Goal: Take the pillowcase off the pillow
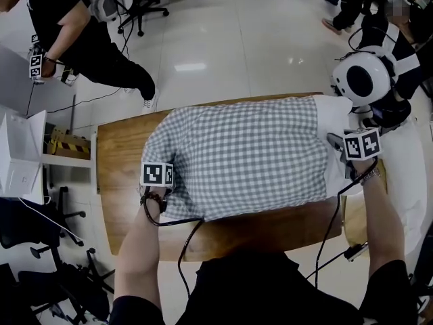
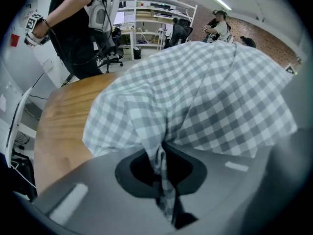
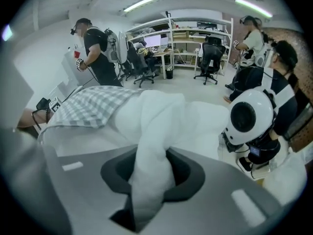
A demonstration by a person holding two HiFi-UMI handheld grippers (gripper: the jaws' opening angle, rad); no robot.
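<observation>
A grey-and-white checked pillowcase (image 1: 243, 154) covers a pillow lying across the wooden table (image 1: 118, 161). The pillow's white end (image 1: 333, 131) sticks out of the case on the right. My left gripper (image 1: 162, 185) is at the case's near left corner, shut on a pinch of checked cloth (image 2: 161, 170) that runs down between its jaws (image 2: 161, 180). My right gripper (image 1: 340, 146) is at the bare white end, shut on a thick fold of the pillow (image 3: 149, 151) that fills the gap between its jaws (image 3: 146, 190). The checked case (image 3: 93, 104) lies beyond it.
A person in black (image 1: 81, 32) stands beyond the table's far left corner. A white round-headed device (image 1: 362, 76) stands off the table's right end. A white box (image 1: 20, 161) and a cardboard box (image 1: 67, 143) sit at left, with office chairs (image 1: 40, 276) below them.
</observation>
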